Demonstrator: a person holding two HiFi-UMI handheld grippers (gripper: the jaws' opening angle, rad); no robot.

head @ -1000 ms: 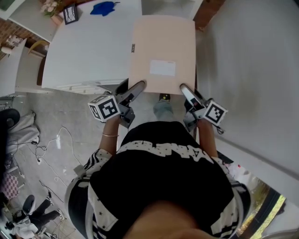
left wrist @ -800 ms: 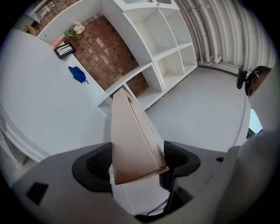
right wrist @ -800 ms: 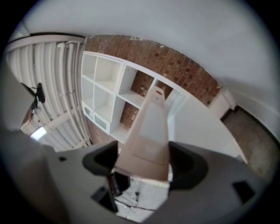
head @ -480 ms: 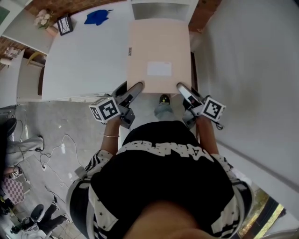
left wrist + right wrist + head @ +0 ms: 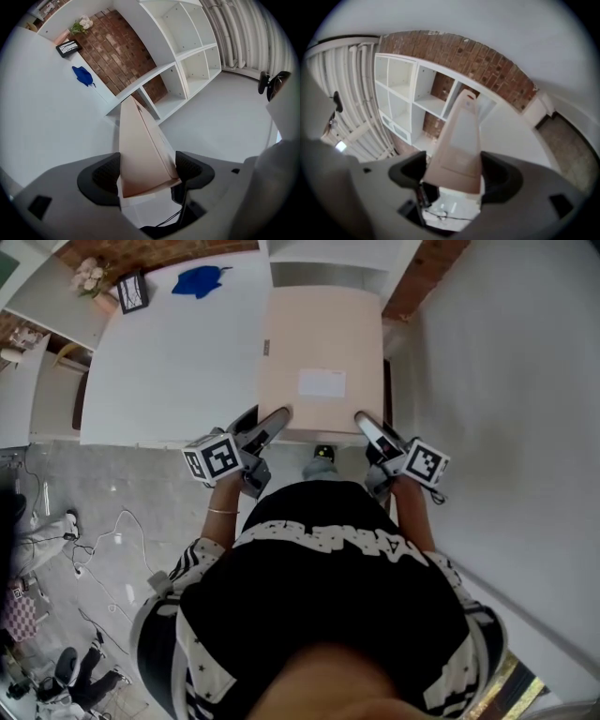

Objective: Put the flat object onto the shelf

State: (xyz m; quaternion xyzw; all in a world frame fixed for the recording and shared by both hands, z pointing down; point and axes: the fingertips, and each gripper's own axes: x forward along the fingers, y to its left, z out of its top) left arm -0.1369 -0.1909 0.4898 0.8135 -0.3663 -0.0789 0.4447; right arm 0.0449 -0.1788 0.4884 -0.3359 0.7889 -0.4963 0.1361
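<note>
A flat beige cardboard box (image 5: 322, 362) with a white label is held level in front of me, its far end over the white shelf unit (image 5: 328, 253). My left gripper (image 5: 272, 423) is shut on the box's near left corner, and my right gripper (image 5: 367, 427) is shut on its near right corner. In the left gripper view the box (image 5: 138, 145) runs from between the jaws of the left gripper (image 5: 145, 173) toward open white cubbies (image 5: 187, 42). The right gripper view shows the box (image 5: 461, 136) in the right gripper (image 5: 454, 176), pointing at the cubbies (image 5: 408, 89).
A white tabletop (image 5: 169, 352) lies left of the box, carrying a blue cloth (image 5: 199, 279), a small picture frame (image 5: 132, 292) and flowers (image 5: 87, 276). A brick wall (image 5: 122, 51) backs the shelf. Cables lie on the grey floor (image 5: 103, 521) at the left.
Both grippers and the box have moved slightly forward toward the shelf. The grip on both corners is unchanged.
</note>
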